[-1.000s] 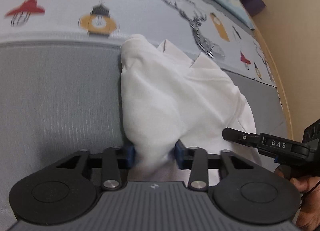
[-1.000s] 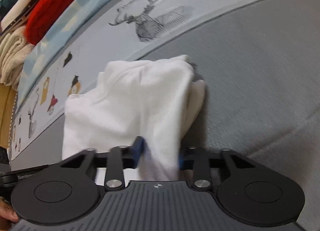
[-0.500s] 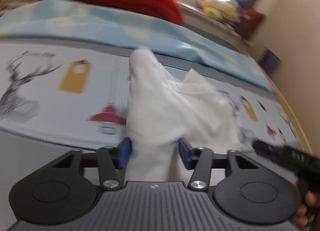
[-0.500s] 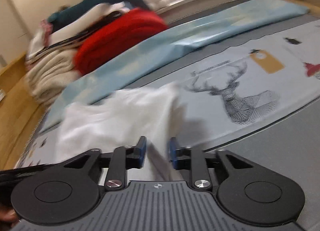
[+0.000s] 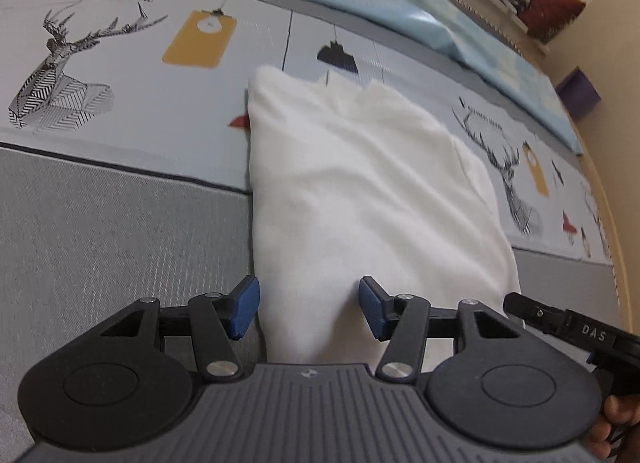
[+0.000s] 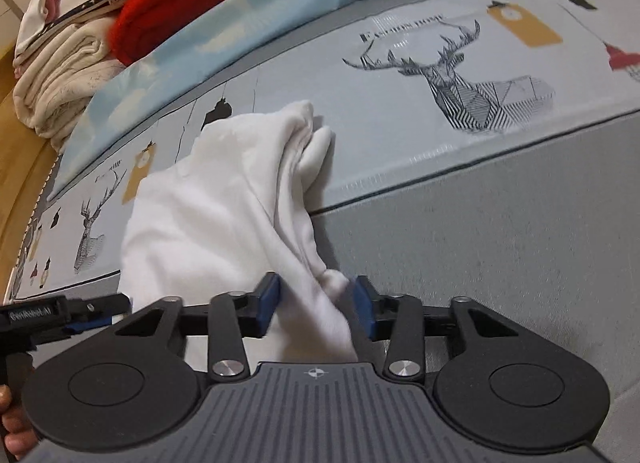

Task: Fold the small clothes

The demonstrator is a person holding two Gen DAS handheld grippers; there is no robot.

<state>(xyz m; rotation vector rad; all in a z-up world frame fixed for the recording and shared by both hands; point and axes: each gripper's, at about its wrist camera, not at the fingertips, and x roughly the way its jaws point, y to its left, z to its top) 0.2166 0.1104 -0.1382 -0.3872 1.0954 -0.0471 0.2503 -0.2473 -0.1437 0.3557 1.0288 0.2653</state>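
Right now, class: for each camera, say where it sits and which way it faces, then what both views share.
Left wrist: on the left gripper, facing down along open fingers over a white garment; right gripper and a hand at right.
Right wrist: on the right gripper, its fingers just closing, garment between; left gripper at left.
Shared: garment, printed mat.

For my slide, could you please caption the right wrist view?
Right gripper closing on a bunched white garment lying across the grey-and-printed mat.
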